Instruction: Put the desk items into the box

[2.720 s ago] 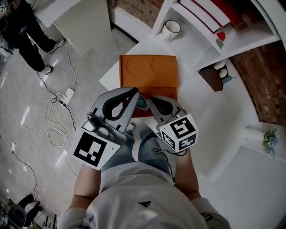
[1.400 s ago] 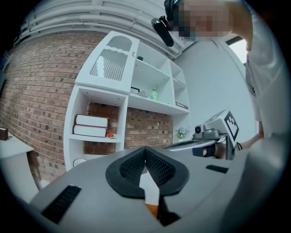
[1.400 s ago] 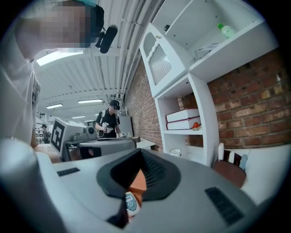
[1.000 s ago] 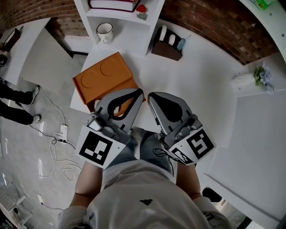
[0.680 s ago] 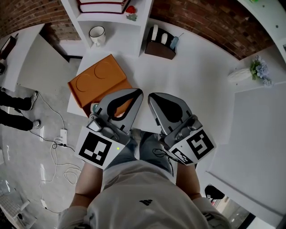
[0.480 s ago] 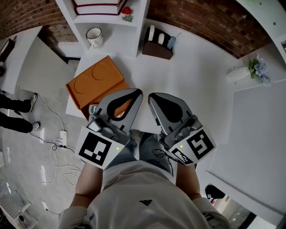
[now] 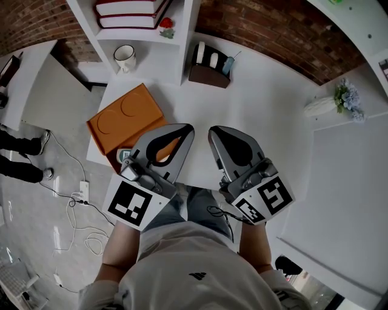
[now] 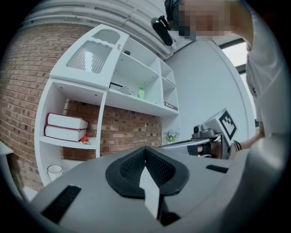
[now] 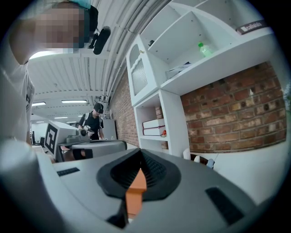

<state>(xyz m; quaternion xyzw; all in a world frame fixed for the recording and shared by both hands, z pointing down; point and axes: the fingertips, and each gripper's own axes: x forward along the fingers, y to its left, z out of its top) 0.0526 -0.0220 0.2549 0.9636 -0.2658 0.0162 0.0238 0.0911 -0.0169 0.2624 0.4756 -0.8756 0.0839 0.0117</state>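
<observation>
- My left gripper (image 7: 188,128) is held level just in front of my body, its tip pointing to 12 o'clock across the near edge of the white desk (image 7: 273,127). Its marker cube sits at the rear, above my forearm.
- In the left gripper view its jaws (image 8: 145,152) are closed pad to pad, with nothing between them.
- My right gripper (image 7: 213,129) lies just beside the left at 3 o'clock of it. It is almost level, and the two tips lean slightly toward each other.
- In the right gripper view its jaws (image 9: 138,154) are pressed together and empty too; a strip of orange shows in the gap under the pads.
- The orange box (image 7: 124,116) rests on the desk at 10 o'clock of my left gripper, lid down, with two round recesses on top.
- A small greenish thing (image 7: 123,155) peeks out beside the box's near corner, perhaps a desk item; I cannot make it out.
- At 12 o'clock stands a brown organiser (image 7: 209,69), well apart from both grippers.
- At 11 o'clock a white mug (image 7: 125,57) sits by the shelf unit, with stacked books (image 7: 130,13) above it.
</observation>
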